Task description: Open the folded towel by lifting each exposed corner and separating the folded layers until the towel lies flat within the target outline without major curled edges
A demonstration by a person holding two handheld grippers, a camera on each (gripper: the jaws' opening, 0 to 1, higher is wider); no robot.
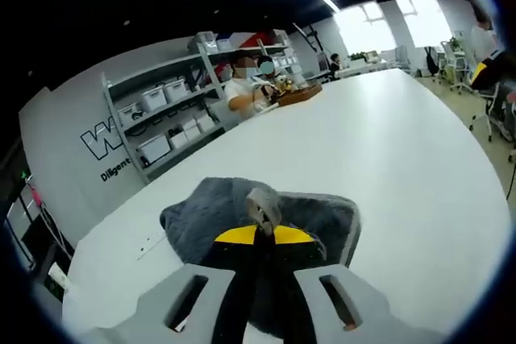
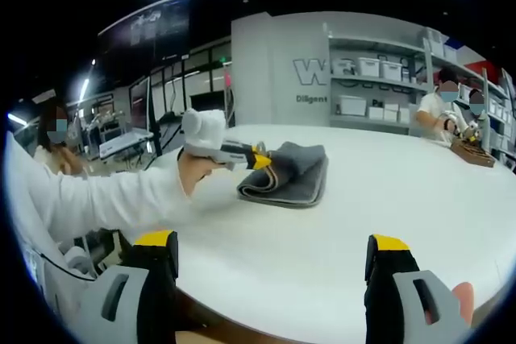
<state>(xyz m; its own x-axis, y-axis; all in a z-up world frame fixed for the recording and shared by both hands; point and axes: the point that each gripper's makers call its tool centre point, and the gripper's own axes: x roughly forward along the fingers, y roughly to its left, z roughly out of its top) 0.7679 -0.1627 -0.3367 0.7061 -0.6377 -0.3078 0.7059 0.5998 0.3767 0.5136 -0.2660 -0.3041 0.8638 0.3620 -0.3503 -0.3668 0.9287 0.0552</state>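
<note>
The left tool (image 2: 262, 162), clenched on the towel (image 2: 292, 173), sits at the released right tool's (image 2: 274, 267) twelve o'clock.

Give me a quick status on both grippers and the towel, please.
Left gripper shut on folded grey fleece towel, pinching a fold. Right gripper open, held back over white table. Towel still folded; nothing obstructing.

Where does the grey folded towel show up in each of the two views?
Left gripper view: the towel lies bottom centre, just beyond that view's own claw, which is closed on a pinch of its fabric.
Right gripper view: the towel lies mid-frame on the white table, with the left claw reaching in at its near-left edge.
Shared landmark: the grey shelving with white bins.
</note>
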